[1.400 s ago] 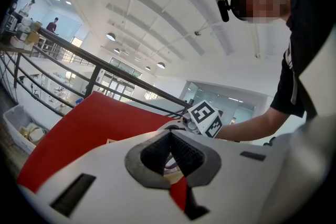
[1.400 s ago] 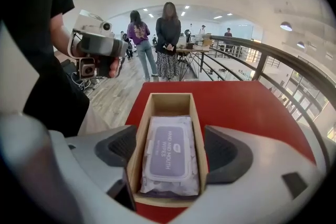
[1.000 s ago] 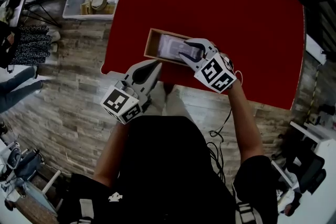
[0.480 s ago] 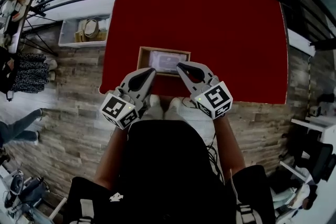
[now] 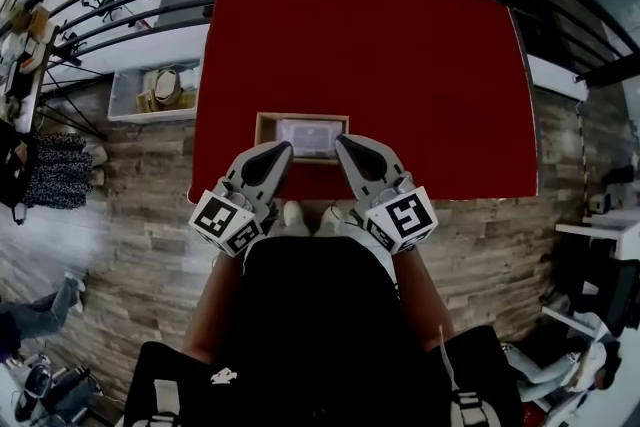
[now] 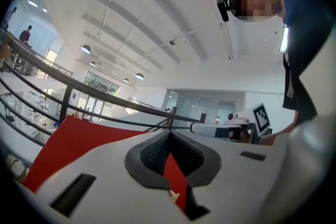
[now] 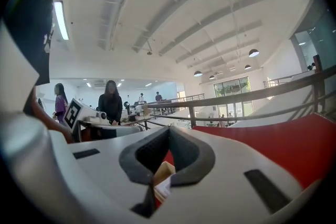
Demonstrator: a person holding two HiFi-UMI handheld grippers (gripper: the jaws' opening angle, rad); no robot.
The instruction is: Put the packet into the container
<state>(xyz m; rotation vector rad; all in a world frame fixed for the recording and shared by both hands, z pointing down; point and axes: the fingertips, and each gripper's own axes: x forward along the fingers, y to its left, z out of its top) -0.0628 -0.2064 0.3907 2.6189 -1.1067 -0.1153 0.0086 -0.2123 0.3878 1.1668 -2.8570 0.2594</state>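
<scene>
Two claws, left claw point(image 5: 278, 148) and right claw point(image 5: 342, 142), are hanging shut and empty, the packet point(image 5: 308, 136) lying inside the box point(image 5: 263, 137) just beyond their tips; placing is looking finished, needing only withdrawal.

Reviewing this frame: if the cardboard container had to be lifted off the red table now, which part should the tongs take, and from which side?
Probably the container by its long wall, the one lowest in the head view, coming straight down from above. That wall is a thin upright edge, the top is open, and the packet lies flat inside, so the rim looks free to pinch.
</scene>
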